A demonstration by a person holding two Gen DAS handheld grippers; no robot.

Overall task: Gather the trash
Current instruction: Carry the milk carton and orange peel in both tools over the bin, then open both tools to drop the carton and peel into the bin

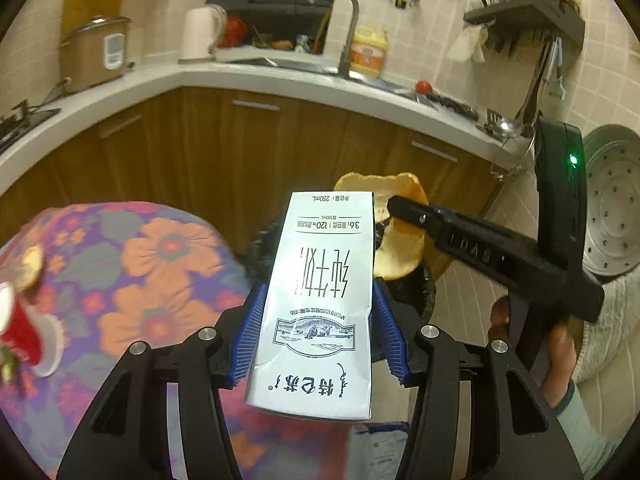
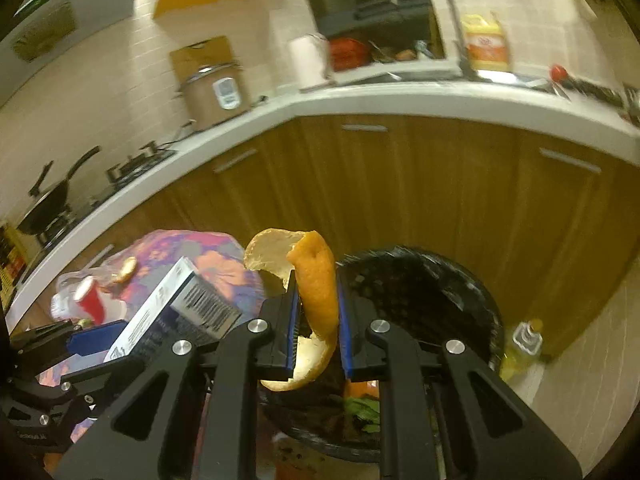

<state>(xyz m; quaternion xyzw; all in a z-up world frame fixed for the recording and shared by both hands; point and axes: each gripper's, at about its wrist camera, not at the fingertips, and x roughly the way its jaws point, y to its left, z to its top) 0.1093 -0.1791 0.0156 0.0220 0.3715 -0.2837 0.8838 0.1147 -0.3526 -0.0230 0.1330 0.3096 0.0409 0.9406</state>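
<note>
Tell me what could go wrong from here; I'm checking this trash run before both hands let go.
1. The orange peel is a thin curl pinched between the right gripper's jaws; it may snag on a pad instead of dropping into the black-lined bin.
2. The milk carton in the left gripper sits beside the bin's rim, over the floral tablecloth; released now, it could miss.

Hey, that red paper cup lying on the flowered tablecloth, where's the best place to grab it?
Grip the red cup across its middle, coming from above. It lies on its side on the tablecloth, so its walls face sideways; squeeze gently, since paper probably crushes.
</note>
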